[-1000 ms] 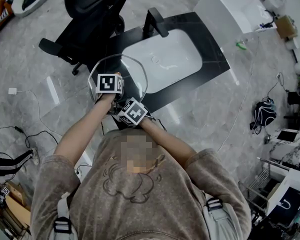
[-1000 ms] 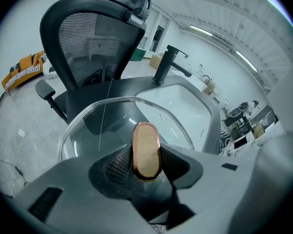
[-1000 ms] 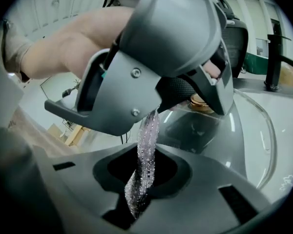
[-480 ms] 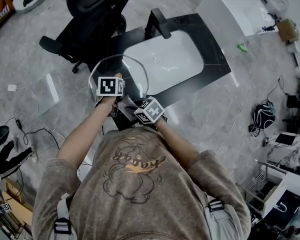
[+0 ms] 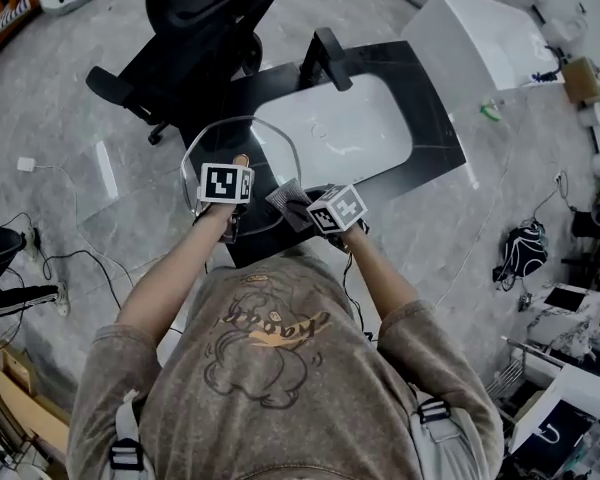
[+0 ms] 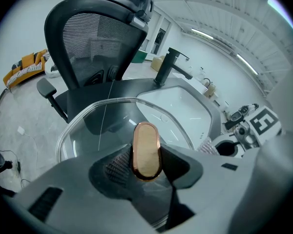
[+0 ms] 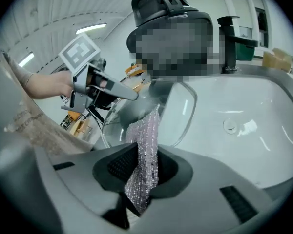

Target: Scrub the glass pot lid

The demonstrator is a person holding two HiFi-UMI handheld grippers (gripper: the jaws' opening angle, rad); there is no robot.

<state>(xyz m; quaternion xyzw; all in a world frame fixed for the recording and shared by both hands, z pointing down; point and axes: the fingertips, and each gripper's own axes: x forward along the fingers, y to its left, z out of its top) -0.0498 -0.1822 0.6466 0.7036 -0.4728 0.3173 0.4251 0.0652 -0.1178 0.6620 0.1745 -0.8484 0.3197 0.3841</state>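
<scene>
Left gripper (image 6: 145, 165) clenched on copper knob (image 6: 146, 147) of glass pot lid (image 5: 265, 143); lid held centre-left in head view, over left end of black counter (image 5: 432, 113), beside white sink (image 5: 365, 128). Right gripper (image 7: 145, 172) clamped on silvery scrub cloth (image 7: 146, 130), cloth's upper end against lid glass, mid-frame.

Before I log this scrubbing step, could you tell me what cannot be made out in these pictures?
Right gripper view: whether the cloth touches the glass lid; its tip overlaps the glass.
Left gripper view: the lid's near rim, behind the left gripper that clamps the knob.
Head view: how the right gripper grips the cloth, under its marker cube.
All views: dirt on the lid, too faint.
</scene>
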